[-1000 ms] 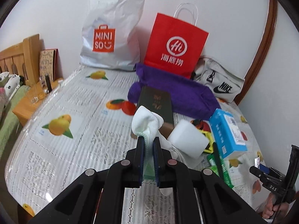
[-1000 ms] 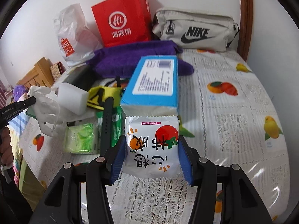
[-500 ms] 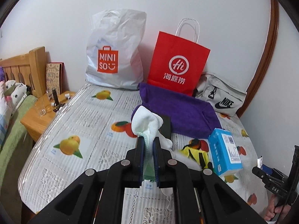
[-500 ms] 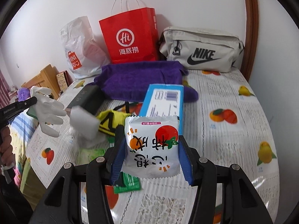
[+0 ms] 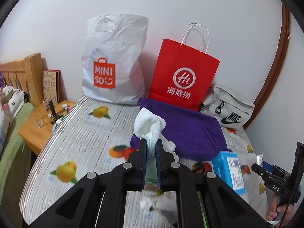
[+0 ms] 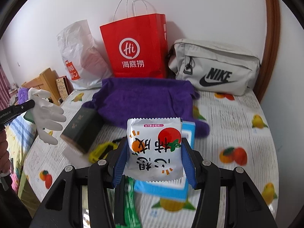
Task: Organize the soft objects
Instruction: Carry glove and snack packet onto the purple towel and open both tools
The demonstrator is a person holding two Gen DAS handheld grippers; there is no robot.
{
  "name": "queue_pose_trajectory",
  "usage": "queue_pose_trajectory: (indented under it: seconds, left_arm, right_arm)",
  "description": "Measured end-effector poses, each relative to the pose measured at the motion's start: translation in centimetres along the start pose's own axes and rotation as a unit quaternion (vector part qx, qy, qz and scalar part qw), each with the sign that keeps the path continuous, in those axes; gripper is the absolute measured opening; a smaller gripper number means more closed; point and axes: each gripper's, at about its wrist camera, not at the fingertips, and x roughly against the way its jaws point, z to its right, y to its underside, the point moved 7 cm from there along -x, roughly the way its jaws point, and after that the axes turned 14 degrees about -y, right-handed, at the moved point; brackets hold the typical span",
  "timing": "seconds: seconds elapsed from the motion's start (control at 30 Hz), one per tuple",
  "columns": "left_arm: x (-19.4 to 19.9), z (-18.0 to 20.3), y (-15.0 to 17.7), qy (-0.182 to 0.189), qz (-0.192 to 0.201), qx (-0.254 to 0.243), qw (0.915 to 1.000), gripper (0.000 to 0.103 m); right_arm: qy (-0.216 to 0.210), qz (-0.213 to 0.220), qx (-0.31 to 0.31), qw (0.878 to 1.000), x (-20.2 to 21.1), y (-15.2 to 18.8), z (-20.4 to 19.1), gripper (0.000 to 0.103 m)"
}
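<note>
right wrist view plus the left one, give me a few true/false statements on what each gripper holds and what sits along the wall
1. The right gripper is shut on a white snack packet printed with fruit. True.
2. The left gripper is open with nothing between its fingers. False: it is shut on a white glove.
3. The red paper bag stands between the white plastic bag and the grey Nike bag. True.
4. The purple towel lies inside the red paper bag. False: it lies on the bed in front of that bag.
5. The blue box is behind and under the snack packet in the right wrist view. True.
</note>
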Motion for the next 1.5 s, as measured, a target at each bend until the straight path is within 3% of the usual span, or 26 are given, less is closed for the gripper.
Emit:
queue_pose_trajectory:
  seconds: [0.37, 0.77, 1.13, 1.5]
  left_arm:
    - [-4.2, 4.2, -4.7, 0.004, 0.004, -0.029, 0.9996, 0.009]
    - [-9.4, 9.1, -7.3, 0.025, -0.008, -0.062, 0.9977, 0.009]
    - [-14.6, 10.9, -8.2, 0.028, -0.033, -0.076, 0.9962, 0.009]
    - [-21.5, 12.7, -6.6, 0.035, -0.097, -0.077, 0.9916, 0.009]
  right_arm:
    - [-0.002, -0.011, 0.000, 1.000, -4.9, -4.6, 2.3, 0.053]
    - [0.013, -0.033, -0.006, 0.999, -9.8, -6.8, 5.4, 0.053]
    - [0.018, -0.060, -0.013, 0.998, -14.5, -7.7, 7.4, 0.053]
    - [0.019, -0.101, -0.029, 0.994, -18.7, -6.9, 9.6, 0.053]
